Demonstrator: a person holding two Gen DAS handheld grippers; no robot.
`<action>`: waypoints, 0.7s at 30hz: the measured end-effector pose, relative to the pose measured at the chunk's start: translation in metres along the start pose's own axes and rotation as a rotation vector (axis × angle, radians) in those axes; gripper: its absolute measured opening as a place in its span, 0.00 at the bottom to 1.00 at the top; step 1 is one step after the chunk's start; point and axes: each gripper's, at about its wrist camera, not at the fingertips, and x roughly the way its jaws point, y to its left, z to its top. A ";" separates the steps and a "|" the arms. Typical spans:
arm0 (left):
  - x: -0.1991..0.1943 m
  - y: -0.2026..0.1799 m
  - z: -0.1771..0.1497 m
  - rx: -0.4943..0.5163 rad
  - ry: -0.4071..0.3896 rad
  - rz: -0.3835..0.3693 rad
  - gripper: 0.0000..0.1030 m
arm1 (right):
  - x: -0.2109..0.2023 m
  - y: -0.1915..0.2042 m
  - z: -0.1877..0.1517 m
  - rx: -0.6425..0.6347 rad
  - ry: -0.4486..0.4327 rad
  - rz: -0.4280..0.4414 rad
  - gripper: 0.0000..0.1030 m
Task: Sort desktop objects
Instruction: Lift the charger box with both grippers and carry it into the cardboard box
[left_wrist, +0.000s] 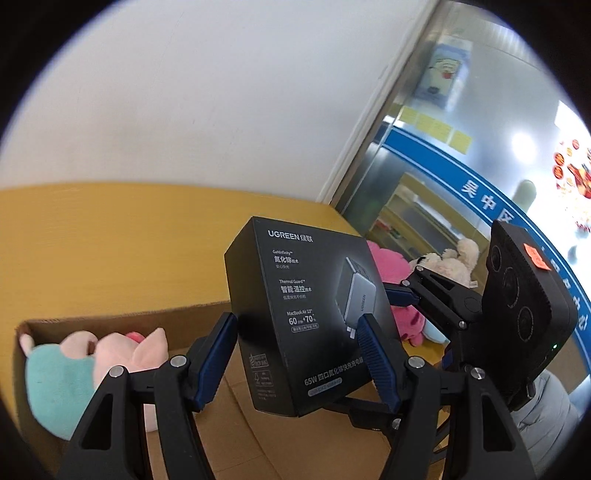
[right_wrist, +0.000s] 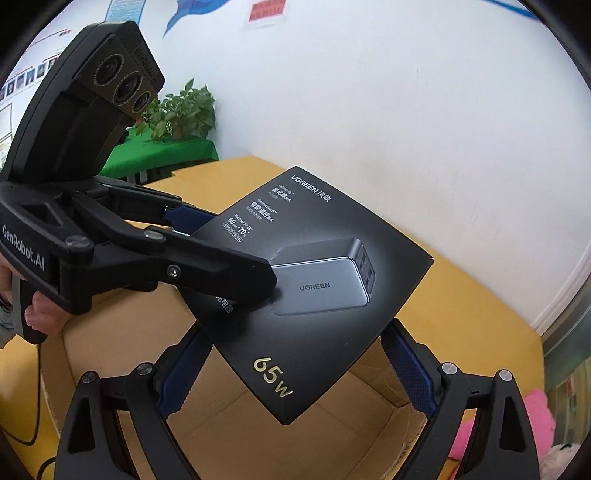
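Observation:
A black UGREEN charger box (left_wrist: 303, 314) is held in the air above an open cardboard box (left_wrist: 221, 424) on a yellow table (left_wrist: 110, 240). My left gripper (left_wrist: 295, 354) is shut on the charger box, one blue pad on each side. In the right wrist view the charger box (right_wrist: 317, 295) fills the centre, with the left gripper (right_wrist: 229, 254) clamped on its left edge. My right gripper (right_wrist: 295, 354) has its jaws spread wide on either side of the box's lower corner, apart from it. The right gripper also shows in the left wrist view (left_wrist: 413, 291), behind the box.
Plush toys, teal and pink (left_wrist: 85, 369), lie in the cardboard box at the left. A pink plush (left_wrist: 402, 321) and a cream plush (left_wrist: 454, 262) lie on the table at the right. The cardboard box floor (right_wrist: 332, 443) is below. A white wall stands behind.

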 end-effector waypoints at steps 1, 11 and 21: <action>0.009 0.006 -0.002 -0.015 0.019 0.003 0.65 | 0.011 -0.005 -0.003 0.014 0.017 0.014 0.90; 0.074 0.052 -0.038 -0.126 0.224 0.098 0.64 | 0.104 -0.020 -0.040 0.080 0.223 0.104 0.90; 0.106 0.048 -0.040 -0.095 0.361 0.256 0.65 | 0.146 -0.034 -0.070 0.157 0.368 0.131 0.90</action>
